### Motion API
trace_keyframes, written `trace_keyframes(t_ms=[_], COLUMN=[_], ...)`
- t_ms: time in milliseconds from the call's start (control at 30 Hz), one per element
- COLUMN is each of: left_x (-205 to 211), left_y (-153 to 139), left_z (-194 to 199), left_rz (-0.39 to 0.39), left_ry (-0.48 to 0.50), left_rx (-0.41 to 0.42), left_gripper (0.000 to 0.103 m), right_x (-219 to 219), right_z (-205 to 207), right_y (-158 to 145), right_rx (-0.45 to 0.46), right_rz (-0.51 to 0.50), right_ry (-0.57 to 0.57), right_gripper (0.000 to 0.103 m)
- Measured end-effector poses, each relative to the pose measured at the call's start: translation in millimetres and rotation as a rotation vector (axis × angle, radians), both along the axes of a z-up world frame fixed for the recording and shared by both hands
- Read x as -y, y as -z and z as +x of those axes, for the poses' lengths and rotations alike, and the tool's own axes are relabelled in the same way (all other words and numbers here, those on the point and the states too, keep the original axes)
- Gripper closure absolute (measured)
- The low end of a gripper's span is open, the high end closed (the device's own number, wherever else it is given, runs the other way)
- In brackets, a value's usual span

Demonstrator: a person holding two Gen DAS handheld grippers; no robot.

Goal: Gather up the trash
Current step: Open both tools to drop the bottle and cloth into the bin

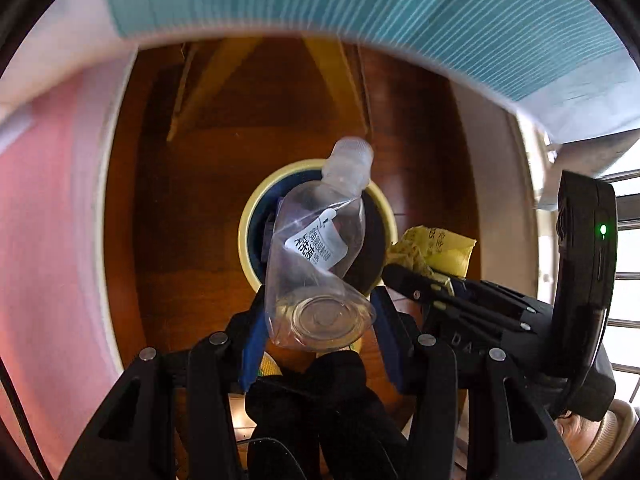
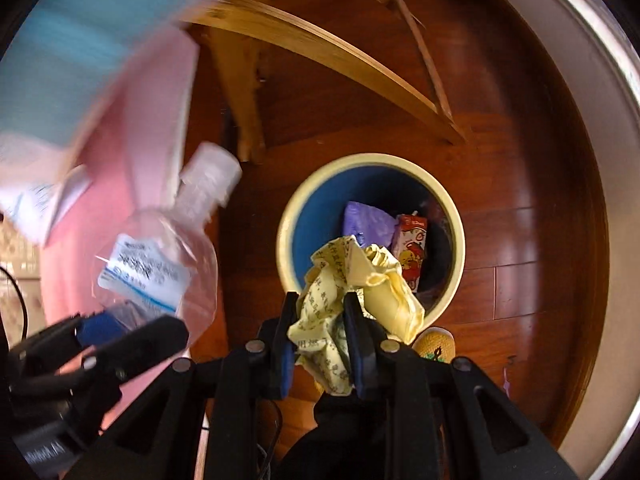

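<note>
Both loads are now carried above the bin and the drop seems to be the step in hand: the left gripper is closed on the base of a crushed clear bottle, and the right gripper is clamped on a crumpled yellow wrapper, which hangs over the near rim. I judge that next each gripper must come fully over the opening and then open its jaws, the bottle first needing to move right in the right wrist view. A carton and a purple bag already lie inside, and a wooden frame stands just behind.
</note>
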State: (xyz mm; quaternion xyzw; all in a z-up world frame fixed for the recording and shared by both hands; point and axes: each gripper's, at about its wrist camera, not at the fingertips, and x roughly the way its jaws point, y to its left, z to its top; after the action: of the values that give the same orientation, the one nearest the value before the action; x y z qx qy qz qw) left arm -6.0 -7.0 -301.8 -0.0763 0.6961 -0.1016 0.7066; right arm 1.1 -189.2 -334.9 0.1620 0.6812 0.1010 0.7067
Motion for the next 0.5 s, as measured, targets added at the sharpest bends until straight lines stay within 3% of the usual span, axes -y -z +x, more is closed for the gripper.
trace_keyframes(t_ms=[67,200,267,500], left_x=[5,12,15,-3], left_y=[22,47,58,66], left_z=[4,14,20,27], left_rz=[0.011,0.030,0.046,0.082], left_ry=[0.001,0.004,0.005,-0.053], left_rx=[-0.008,-0.007,-0.011,-0.011], left_gripper=[0.055,0.055,0.046,0.030], right_x=[5,12,13,14], right_z=[7,17,16,15], right_y=[21,50,57,62], right_rx=[-0.015,-0.046,-0.044,-0.045], right_rz=[-0.002,0.025,0.026,0.005], right_ry=[0.030,0.069,0.062,0.065], right_gripper=[0.077,0.051,0.049,0.049])
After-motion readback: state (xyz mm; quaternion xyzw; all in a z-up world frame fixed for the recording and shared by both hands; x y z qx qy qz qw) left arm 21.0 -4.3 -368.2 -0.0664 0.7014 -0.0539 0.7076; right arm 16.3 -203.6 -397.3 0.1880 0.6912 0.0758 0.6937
